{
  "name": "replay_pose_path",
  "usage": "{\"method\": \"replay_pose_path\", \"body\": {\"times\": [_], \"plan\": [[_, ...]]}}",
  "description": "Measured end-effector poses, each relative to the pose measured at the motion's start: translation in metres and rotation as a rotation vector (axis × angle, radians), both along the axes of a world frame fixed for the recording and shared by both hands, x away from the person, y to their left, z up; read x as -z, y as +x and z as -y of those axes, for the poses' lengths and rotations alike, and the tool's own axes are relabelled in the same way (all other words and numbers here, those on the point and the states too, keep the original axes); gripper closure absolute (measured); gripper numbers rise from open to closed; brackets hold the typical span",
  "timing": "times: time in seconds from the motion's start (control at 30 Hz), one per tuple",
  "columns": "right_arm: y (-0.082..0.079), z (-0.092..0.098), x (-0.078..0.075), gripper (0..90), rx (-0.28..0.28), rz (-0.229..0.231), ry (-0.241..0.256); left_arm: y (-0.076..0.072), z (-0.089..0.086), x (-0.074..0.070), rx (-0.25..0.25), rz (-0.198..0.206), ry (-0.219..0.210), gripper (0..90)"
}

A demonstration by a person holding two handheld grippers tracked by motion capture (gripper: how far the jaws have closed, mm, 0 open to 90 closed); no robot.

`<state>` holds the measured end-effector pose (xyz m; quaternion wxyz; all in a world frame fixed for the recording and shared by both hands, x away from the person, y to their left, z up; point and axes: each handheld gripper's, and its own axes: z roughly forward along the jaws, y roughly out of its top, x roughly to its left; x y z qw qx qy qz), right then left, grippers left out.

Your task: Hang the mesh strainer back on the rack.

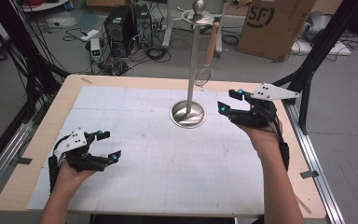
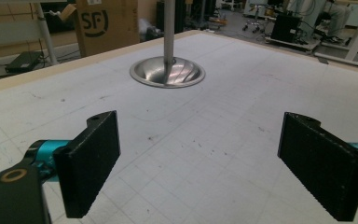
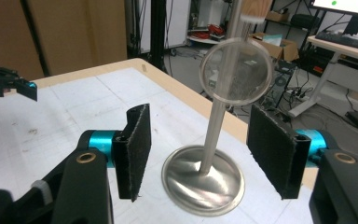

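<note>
- The right gripper [image 1: 227, 101] was held above the far right part of the table [image 1: 28, 154], jaws spread apart and gripping nothing.
- In the right gripper view, the right gripper [image 3: 198, 151] faced the metal stand [image 3: 204, 184], whose round base sat on the table between and beyond the two pads.
- A small wire strainer [image 3: 236, 69] with a wooden handle [image 1: 210, 43] hung from the top of the stand; its mesh ring was seen in front of the pole, above the gap between the jaws and not touching them.
- In the high view, the strainer [image 1: 204, 76] hung just right of the pole, and the stand [image 1: 188, 114] stood at the far centre of the table.
- The left gripper [image 1: 109, 145] rested low at the near left of the table, jaws wide apart and holding nothing, well apart from the stand.
- In the left gripper view, the left gripper [image 2: 198, 163] pointed across the white gridded mat [image 2: 242, 116] toward the stand base [image 2: 167, 72].
</note>
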<state>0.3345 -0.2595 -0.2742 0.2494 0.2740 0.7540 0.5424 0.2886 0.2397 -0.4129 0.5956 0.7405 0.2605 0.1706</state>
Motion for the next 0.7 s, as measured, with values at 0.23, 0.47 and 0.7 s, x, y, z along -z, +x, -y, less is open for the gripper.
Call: {"method": "replay_pose_path", "body": {"times": [0.23,0.47,0.7], "plan": [[-0.006,0.005,0.023,37.0,-0.009,-0.016,0.033,0.000,0.000,0.000,-0.005,0.001,0.003,13.4],[-0.011,0.009,0.045,34.7,-0.017,-0.039,0.054,0.000,0.000,0.000,-0.005,0.002,0.003,13.5],[-0.021,0.013,0.066,32.8,-0.021,-0.054,0.065,-0.001,0.000,0.000,-0.007,0.001,0.005,13.4]]}}
